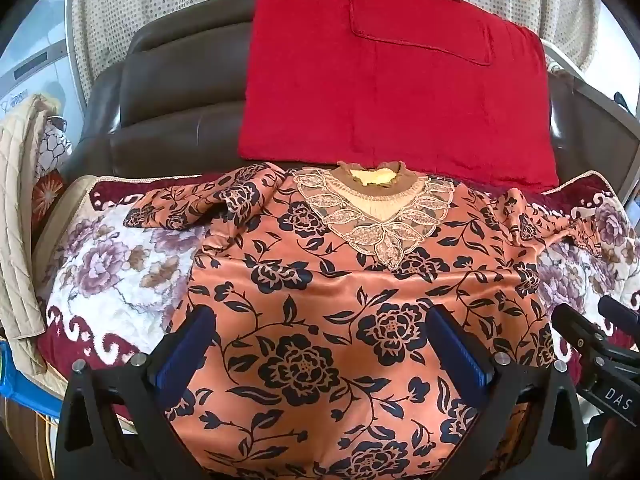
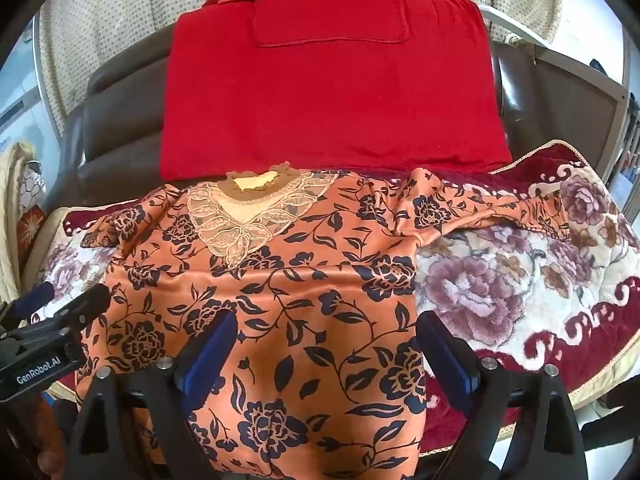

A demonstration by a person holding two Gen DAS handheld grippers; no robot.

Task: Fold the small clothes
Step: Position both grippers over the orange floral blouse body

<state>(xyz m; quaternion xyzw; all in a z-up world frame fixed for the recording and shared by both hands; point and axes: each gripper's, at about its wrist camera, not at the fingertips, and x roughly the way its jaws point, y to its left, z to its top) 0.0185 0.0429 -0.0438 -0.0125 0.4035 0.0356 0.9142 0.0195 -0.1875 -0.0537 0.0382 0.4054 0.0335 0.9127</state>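
Observation:
An orange blouse with dark flowers [image 1: 320, 280] [image 2: 280, 280] lies spread flat, front up, lace collar [image 1: 376, 216] [image 2: 244, 220] at the far end and sleeves out to both sides. My left gripper [image 1: 320, 336] is open over its lower left part, empty. My right gripper [image 2: 326, 340] is open over its lower right edge, empty. Each gripper shows at the edge of the other's view: the right one [image 1: 592, 332], the left one [image 2: 68, 304].
A folded red garment [image 1: 392, 80] [image 2: 332, 88] lies beyond the collar on a brown leather seat [image 1: 172, 112]. Under the blouse is a flowered plush blanket [image 1: 112, 264] [image 2: 520, 280]. A beige quilted cloth [image 1: 16, 200] hangs at the left.

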